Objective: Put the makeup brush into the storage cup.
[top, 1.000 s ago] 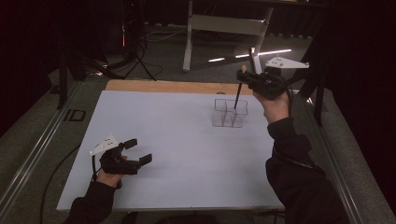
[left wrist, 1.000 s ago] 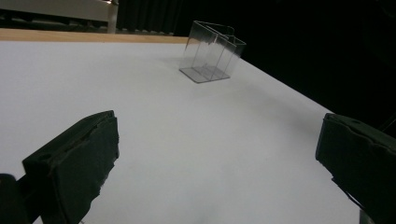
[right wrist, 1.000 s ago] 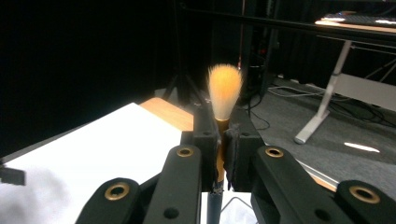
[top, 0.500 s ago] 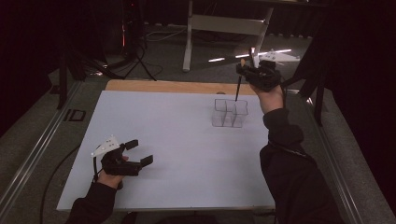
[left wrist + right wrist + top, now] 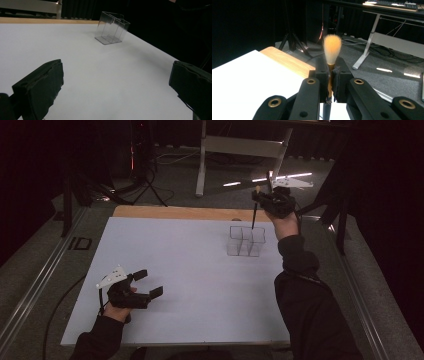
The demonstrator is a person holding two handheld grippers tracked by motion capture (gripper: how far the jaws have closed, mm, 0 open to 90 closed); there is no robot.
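Note:
My right gripper (image 5: 259, 195) is held high at the table's far right, shut on a brush (image 5: 255, 212) that hangs handle-down. Its dark handle reaches toward the clear compartment box (image 5: 246, 241) just below. In the right gripper view the orange-tipped bristles of the brush (image 5: 332, 48) stick up between the closed jaws of the right gripper (image 5: 331, 72). My left gripper (image 5: 148, 283) rests low at the table's near left, open and holding nothing. In the left gripper view its black fingers (image 5: 40, 90) stand wide apart, and the clear box (image 5: 112, 31) sits far ahead.
The white table top (image 5: 190, 270) has a wooden strip (image 5: 180, 213) along its far edge. A white desk frame (image 5: 240, 145) and cables lie on the floor beyond. Metal rails (image 5: 35, 285) run along both sides of the table.
My right gripper has carried the brush to the left and slightly down, so the handle now hangs over the clear box. The left gripper has barely moved.

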